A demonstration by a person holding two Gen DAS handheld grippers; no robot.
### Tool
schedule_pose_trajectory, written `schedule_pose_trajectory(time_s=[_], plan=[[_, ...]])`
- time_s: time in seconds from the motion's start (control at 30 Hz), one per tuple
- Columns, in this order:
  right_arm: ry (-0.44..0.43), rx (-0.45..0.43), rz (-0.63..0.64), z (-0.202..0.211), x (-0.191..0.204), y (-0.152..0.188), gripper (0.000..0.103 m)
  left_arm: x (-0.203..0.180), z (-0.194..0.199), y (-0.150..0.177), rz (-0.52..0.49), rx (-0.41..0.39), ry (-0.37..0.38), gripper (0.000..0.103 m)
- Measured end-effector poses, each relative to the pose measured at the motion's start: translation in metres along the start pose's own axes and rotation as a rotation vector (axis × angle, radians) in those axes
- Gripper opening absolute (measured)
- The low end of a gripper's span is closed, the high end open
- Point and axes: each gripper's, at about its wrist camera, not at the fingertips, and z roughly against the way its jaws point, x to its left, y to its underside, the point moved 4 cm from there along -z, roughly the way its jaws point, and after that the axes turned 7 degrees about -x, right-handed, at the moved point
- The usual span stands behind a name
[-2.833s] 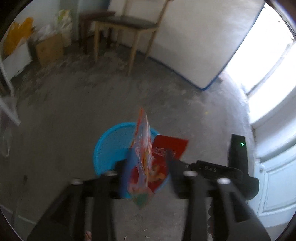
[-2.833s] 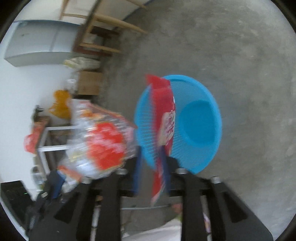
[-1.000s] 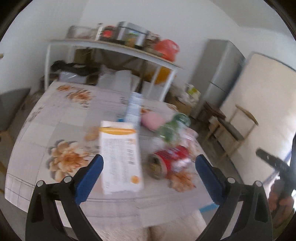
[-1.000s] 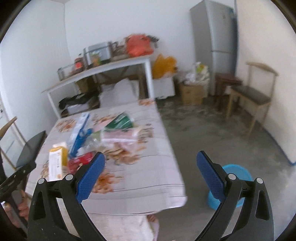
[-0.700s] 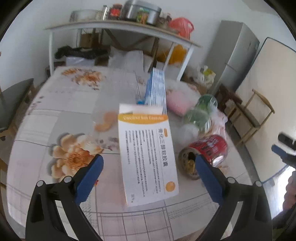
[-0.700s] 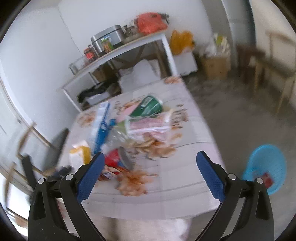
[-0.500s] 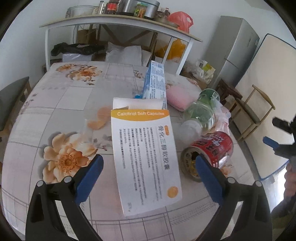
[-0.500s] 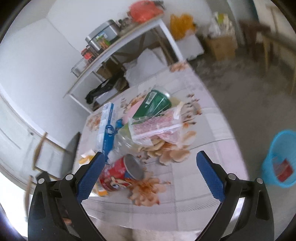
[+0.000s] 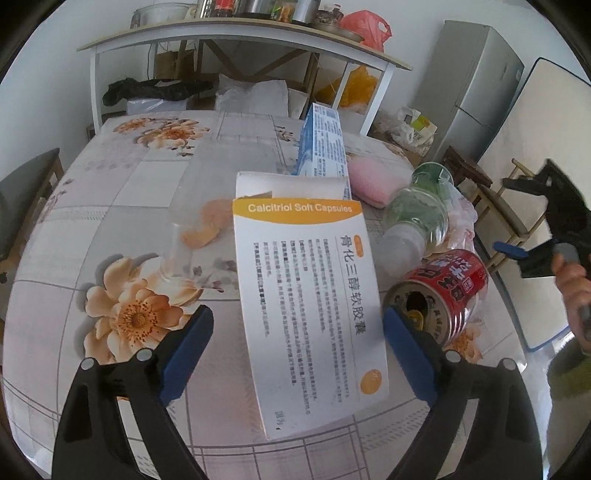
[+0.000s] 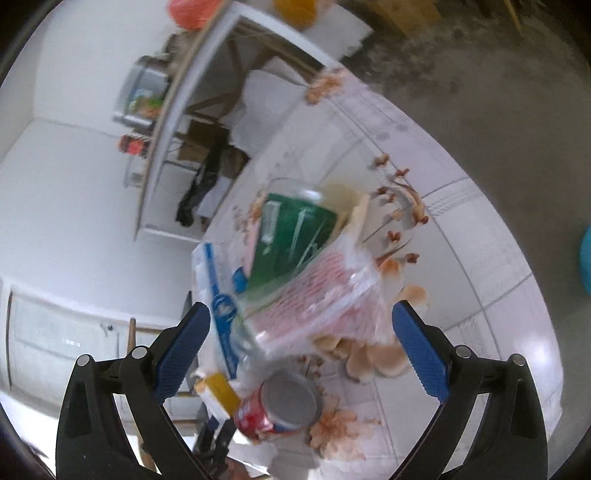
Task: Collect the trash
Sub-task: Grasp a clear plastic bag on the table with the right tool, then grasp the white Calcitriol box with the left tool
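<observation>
Left gripper [image 9: 297,345] closing around "Calcitriol Soft Capsules" box [image 9: 308,291]; right gripper [image 10: 301,341] agape

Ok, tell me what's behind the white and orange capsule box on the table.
Behind the capsule box a blue and white carton stands on edge, and a pink pouch lies to its right. The box's raised flap hides the carton's lower end and the tablecloth there.

Table covering: we note a floral tablecloth [image 9: 122,206] with a grid pattern.
Shelf: we see a white-legged shelf [image 9: 240,38] behind the table, carrying jars and a red plastic bag [image 9: 364,27].
Appliance: we record a grey refrigerator [image 9: 476,92] at right.
Seating: we observe a dark chair [image 9: 26,192] at left.
</observation>
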Motion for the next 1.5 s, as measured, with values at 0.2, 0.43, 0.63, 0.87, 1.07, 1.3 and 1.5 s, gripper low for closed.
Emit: schedule_pose_trajectory(time_s=[0.2, 0.43, 0.63, 0.87, 1.07, 1.3, 1.5], plan=[[0.088, 0.049, 0.01, -0.03, -0.006, -0.005, 0.095, -0.001, 0.002, 0.0, 0.018, 0.005, 0.01, 0.085], [0.081, 0.07, 0.025, -0.039, -0.003, -0.006, 0.088, -0.004, 0.004, -0.002, 0.027, -0.001, 0.011, 0.085], [0.084, 0.085, 0.006, -0.037, -0.007, -0.005, 0.063, -0.01, 0.008, -0.002, 0.019, -0.008, 0.027, 0.085], [0.071, 0.089, -0.007, -0.028, -0.012, -0.003, 0.04, -0.007, 0.009, -0.001, 0.032, -0.012, 0.026, 0.085], [0.045, 0.091, -0.012, -0.02, -0.013, 0.0, 0.029, -0.007, 0.012, 0.001, 0.064, -0.024, 0.078, 0.085], [-0.008, 0.057, -0.013, 0.003, -0.011, 0.004, 0.022, -0.005, 0.017, 0.003, 0.103, -0.047, 0.136, 0.085], [-0.072, 0.021, -0.042, 0.027, -0.014, 0.013, 0.021, -0.002, 0.023, 0.007, 0.132, -0.065, 0.194, 0.09]])
